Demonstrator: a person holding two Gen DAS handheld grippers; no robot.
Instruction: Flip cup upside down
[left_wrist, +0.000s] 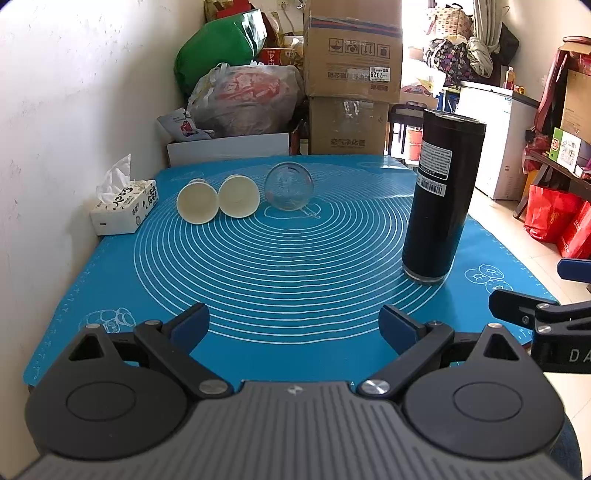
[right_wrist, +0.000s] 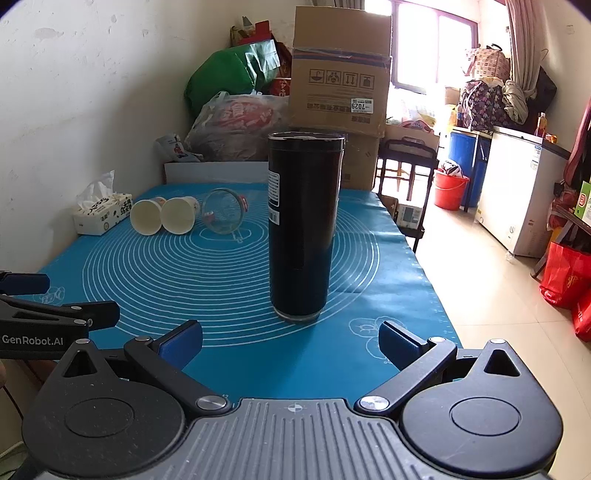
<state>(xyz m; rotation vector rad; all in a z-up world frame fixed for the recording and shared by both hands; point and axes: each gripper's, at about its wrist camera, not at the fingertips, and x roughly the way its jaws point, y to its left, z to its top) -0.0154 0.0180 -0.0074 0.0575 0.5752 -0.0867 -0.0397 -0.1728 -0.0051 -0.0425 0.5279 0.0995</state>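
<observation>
A tall black cup (left_wrist: 439, 199) with a white label stands on the blue mat (left_wrist: 295, 266), right of centre; it also shows in the right wrist view (right_wrist: 303, 229), straight ahead of my right gripper. My left gripper (left_wrist: 293, 326) is open and empty above the mat's near edge. My right gripper (right_wrist: 290, 343) is open and empty, a short way before the black cup. Two paper cups (left_wrist: 218, 201) and a clear glass (left_wrist: 290, 186) lie on their sides at the far left, mouths toward me.
A tissue box (left_wrist: 123, 206) sits against the white wall at the left. Cardboard boxes (left_wrist: 351, 74) and bags (left_wrist: 243, 99) pile up behind the table. The table's right edge drops to tiled floor with red bags (left_wrist: 554, 218) and a white freezer (right_wrist: 517, 192).
</observation>
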